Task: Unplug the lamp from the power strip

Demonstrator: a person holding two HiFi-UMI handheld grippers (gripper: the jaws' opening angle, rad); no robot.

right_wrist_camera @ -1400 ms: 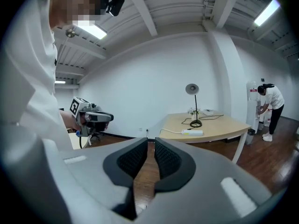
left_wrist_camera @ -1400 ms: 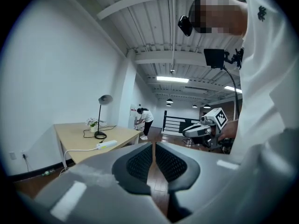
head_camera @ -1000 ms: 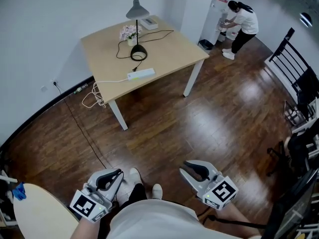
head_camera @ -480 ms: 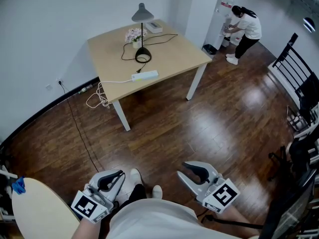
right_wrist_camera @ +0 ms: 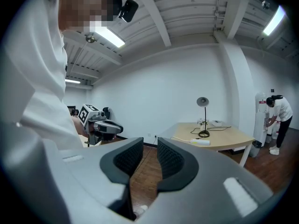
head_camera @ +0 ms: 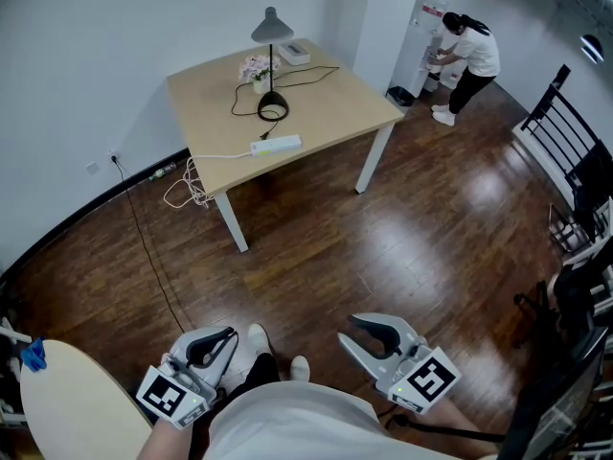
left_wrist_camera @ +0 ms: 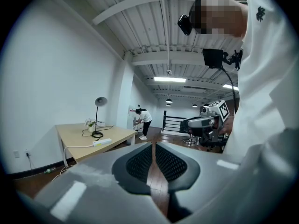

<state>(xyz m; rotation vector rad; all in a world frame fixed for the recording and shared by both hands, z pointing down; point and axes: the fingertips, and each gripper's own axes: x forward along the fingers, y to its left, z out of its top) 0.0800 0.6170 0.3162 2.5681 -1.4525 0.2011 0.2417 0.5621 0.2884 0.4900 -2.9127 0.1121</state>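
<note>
A grey desk lamp [head_camera: 270, 65] stands on the far wooden table [head_camera: 326, 94], with its black cord looping over the top. A white power strip [head_camera: 275, 145] lies near the table's front edge. Both also show far off in the left gripper view, lamp [left_wrist_camera: 97, 118] and strip [left_wrist_camera: 102, 142], and in the right gripper view, lamp [right_wrist_camera: 203, 118] and strip [right_wrist_camera: 200, 142]. My left gripper [head_camera: 206, 348] is held low by my body, its jaws shut and empty. My right gripper [head_camera: 364, 336] is beside it, slightly open and empty. Both are several steps from the table.
A small flower pot [head_camera: 254, 68] and a white box [head_camera: 295, 52] sit on the table. A white cable [head_camera: 182, 190] hangs off it toward the wall. A person [head_camera: 466, 51] bends at a water dispenser at the back right. Black furniture [head_camera: 575, 161] stands at the right, a round table [head_camera: 67, 401] at the lower left.
The table has shifted slightly right and down in the head view since one second ago. Both grippers stay low by my body, nearly where they were.
</note>
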